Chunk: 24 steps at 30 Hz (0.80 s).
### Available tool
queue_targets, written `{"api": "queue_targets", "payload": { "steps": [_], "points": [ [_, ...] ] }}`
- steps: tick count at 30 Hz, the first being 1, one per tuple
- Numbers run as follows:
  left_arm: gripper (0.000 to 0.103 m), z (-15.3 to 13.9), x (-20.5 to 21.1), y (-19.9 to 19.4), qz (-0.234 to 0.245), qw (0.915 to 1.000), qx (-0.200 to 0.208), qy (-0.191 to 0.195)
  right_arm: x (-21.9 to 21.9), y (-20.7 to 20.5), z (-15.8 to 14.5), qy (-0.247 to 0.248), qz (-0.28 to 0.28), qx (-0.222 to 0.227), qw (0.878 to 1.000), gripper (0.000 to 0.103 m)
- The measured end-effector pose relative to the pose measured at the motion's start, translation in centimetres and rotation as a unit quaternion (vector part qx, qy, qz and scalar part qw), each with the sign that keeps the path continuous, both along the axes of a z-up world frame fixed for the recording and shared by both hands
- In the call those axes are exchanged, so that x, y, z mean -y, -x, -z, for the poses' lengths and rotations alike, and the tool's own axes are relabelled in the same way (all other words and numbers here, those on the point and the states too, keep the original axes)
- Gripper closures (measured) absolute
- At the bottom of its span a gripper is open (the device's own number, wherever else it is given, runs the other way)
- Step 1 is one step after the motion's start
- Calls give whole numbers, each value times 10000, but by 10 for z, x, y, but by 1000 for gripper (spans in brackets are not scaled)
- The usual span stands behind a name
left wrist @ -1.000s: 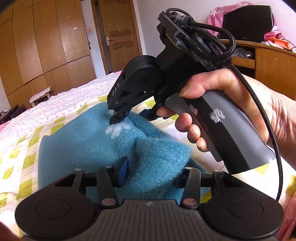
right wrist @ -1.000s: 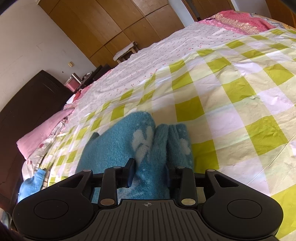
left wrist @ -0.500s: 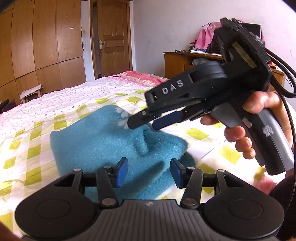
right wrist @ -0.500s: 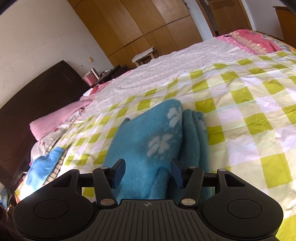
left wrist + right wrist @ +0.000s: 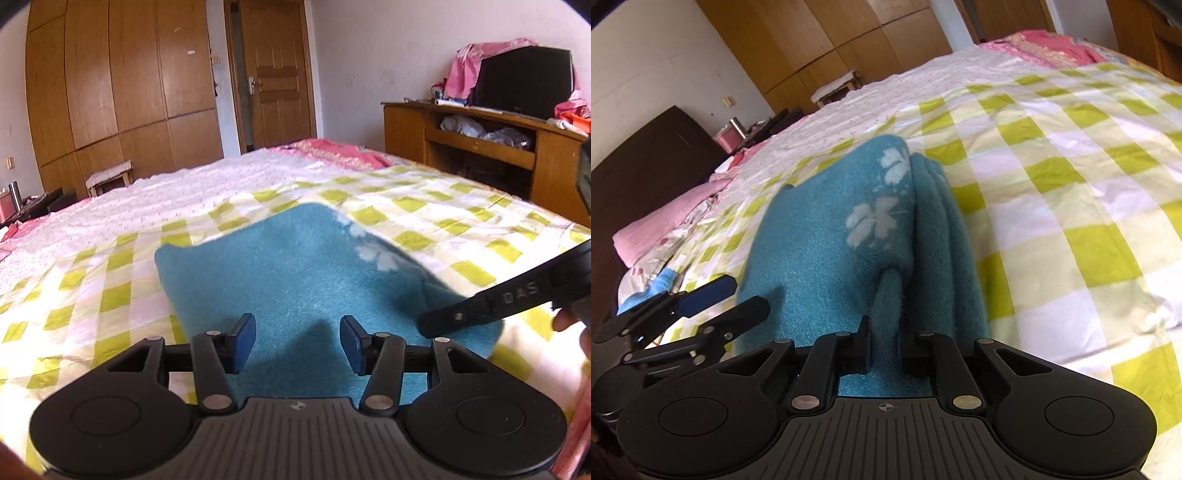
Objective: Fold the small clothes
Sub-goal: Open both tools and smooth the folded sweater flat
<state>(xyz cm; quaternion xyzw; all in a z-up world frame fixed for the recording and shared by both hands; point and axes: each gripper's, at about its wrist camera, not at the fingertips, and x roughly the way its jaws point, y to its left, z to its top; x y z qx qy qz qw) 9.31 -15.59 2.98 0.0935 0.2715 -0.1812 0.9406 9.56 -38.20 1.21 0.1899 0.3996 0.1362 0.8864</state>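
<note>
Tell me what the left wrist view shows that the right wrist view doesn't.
Left wrist only: the door, the desk with a dark monitor.

Right wrist only: the right gripper with jaws shut on a pinched ridge of the blue garment, the garment's layered edge, a pink pillow.

Both: the garment on the checked sheet, the left gripper open, the wardrobe.

Right tool (mostly) cropped

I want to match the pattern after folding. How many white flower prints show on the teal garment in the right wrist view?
2: one white flower near the far end of the teal garment, one nearer the camera. More may be hidden inside the folds.
</note>
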Motion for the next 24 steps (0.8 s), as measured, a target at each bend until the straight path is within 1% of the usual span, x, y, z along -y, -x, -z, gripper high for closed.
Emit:
{"api": "queue_targets", "payload": {
  "steps": [1,3,6,8,10,12,13,15,16,17,19,22,24],
  "points": [
    [48,6,1,-4,-4,10000,-55,3,4,-1,5,-150,99,-84,9998,94],
    [47,10,4,-5,-8,10000,39,-65,10,-3,12,-448,219,-199,9986,93],
    [46,9,5,-4,33,9999,76,-64,8,-1,0,-404,165,49,9990,81],
    [46,8,1,-5,44,10000,40,1,2,-1,-13,-221,180,252,9993,75],
    [46,6,-3,-6,60,9999,-20,89,-5,-6,-26,-34,200,508,9985,63],
    [46,4,-5,-6,40,9999,-9,125,-10,-16,-31,58,252,546,9982,58],
    [46,3,-6,-6,26,9999,0,150,-13,-27,-30,105,234,467,9986,57],
    [46,3,-6,-6,-11,9998,8,176,-18,-46,-24,180,320,283,9989,58],
    [46,3,-6,-6,-37,9998,13,183,-19,-54,-18,101,338,172,9992,69],
    [46,3,-7,-7,-52,9998,9,190,-18,-59,-14,14,349,123,9993,70],
    [46,3,-7,-8,-70,9998,8,207,-15,-61,-13,-80,381,201,9990,75],
    [46,-4,-9,-5,-57,9993,200,308,-3,-51,-25,-254,406,519,9975,78],
    [44,-6,-8,-5,-79,9990,313,320,6,-49,-31,-353,548,635,9959,79]
  ]
}}
